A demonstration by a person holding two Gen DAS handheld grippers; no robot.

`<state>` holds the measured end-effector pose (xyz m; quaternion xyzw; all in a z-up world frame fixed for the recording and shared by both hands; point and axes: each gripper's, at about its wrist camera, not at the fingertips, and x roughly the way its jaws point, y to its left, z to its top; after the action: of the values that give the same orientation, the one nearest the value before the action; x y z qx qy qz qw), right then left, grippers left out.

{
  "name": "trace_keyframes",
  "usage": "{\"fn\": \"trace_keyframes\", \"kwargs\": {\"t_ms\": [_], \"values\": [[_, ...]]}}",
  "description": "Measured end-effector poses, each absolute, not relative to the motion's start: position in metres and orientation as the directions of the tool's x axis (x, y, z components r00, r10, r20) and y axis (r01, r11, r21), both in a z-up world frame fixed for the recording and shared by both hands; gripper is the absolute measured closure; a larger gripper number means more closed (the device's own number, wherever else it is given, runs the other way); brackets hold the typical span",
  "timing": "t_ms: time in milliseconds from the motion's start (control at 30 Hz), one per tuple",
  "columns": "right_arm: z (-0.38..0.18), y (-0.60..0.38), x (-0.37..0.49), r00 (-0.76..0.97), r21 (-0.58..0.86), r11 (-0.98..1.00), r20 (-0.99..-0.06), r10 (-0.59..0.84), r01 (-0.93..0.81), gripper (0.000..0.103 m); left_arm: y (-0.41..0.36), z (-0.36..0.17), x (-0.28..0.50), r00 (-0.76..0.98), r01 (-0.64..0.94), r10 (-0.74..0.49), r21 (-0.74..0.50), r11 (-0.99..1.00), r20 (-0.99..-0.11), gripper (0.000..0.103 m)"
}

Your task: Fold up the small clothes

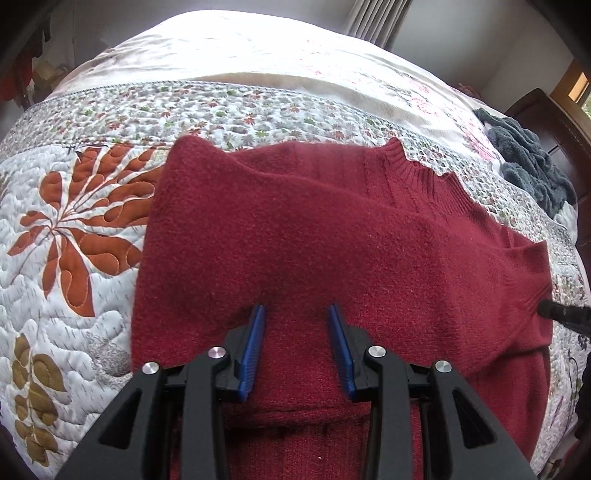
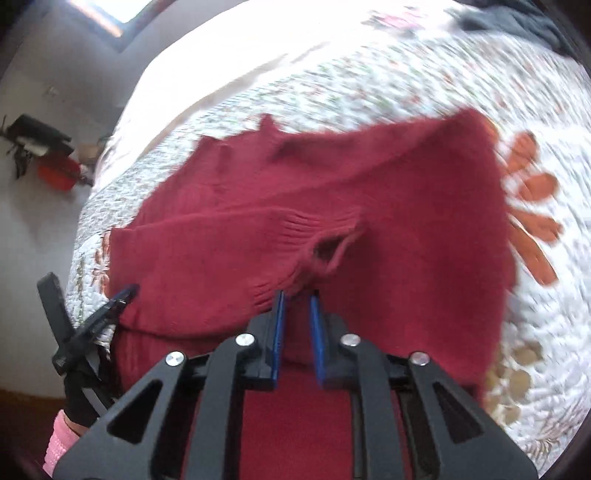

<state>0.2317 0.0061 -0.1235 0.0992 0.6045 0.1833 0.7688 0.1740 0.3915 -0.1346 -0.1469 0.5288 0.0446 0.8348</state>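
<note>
Bed (image 1: pixel 92 258), covered by a white quilt with rust-orange and olive leaf prints. The red sweater (image 1: pixel 332 229) lies across it, partly folded: 1 layer is doubled over the body, and its ribbed hem (image 1: pixel 417 173) runs along the far edge.

Left claw (image 1: pixel 298 314): our blue pads stand well apart over the near part of the sweater, tips at a fold in the knit. Nothing sits between them that we can see gripped; we read this claw as wide. In the right wrist view the same claw (image 2: pixel 125 293) shows at the sweater's left edge, held by a hand in a black glove (image 2: pixel 79 398) with a pink cuff (image 2: pixel 59 435) below it.

Right claw (image 2: pixel 297 295): the pads are narrow, with only a slim gap, and red knit bunches right at the tips beside the ribbed sleeve cuff (image 2: pixel 328 240), whose opening faces us. We cannot tell whether cloth is actually pinched. This view is blurred. In the left wrist view, a dark tip of the right claw (image 1: pixel 554 310) touches the sweater's right side, where the knit puckers toward it.

A dark blue-grey fuzzy garment (image 1: pixel 524 158) lies heaped at the bed's far right, well apart from the sweater. Grey curtain (image 1: pixel 380 18) is at the back wall. Red and black items (image 2: pixel 51 162) are on the floor beyond the bed, too small to identify.
</note>
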Motion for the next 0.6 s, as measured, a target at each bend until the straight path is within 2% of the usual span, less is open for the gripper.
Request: {"fn": "trace_keyframes", "kwargs": {"t_ms": [100,233,300,433,500,567,600], "values": [[-0.132,-0.021,0.224,0.197,0.400,0.908,-0.887,0.418,-0.126,0.087,0.392,-0.134,0.174,0.436,-0.228,-0.081,-0.197,0.953,-0.896,0.067],[-0.136,-0.047,0.226,0.204,0.516,0.855,-0.833,0.514,-0.047,0.074,0.389,-0.125,0.174,0.433,-0.234,-0.067,-0.183,0.955,-0.899,0.066],[-0.138,-0.048,0.232,0.203,0.546,0.837,-0.817,0.540,-0.029,0.067,0.387,-0.113,0.171,0.464,-0.235,-0.071,-0.200,0.951,-0.883,0.061],[-0.154,-0.034,0.245,0.170,0.599,0.800,-0.788,0.591,-0.004,0.065,0.378,-0.102,0.173,0.487,-0.202,-0.089,-0.211,0.957,-0.869,0.056],[-0.159,-0.026,0.251,0.151,0.603,0.797,-0.788,0.596,0.001,0.065,0.375,-0.105,0.176,0.475,-0.190,-0.085,-0.197,0.962,-0.876,0.056],[-0.165,-0.014,0.255,0.134,0.592,0.806,-0.797,0.589,-0.017,0.074,0.373,-0.111,0.178,0.460,-0.191,-0.074,-0.180,0.965,-0.885,0.056],[-0.166,-0.010,0.257,0.130,0.585,0.810,-0.802,0.584,-0.027,0.089,0.375,-0.118,0.180,0.442,-0.201,-0.070,-0.174,0.964,-0.894,0.056]]}}
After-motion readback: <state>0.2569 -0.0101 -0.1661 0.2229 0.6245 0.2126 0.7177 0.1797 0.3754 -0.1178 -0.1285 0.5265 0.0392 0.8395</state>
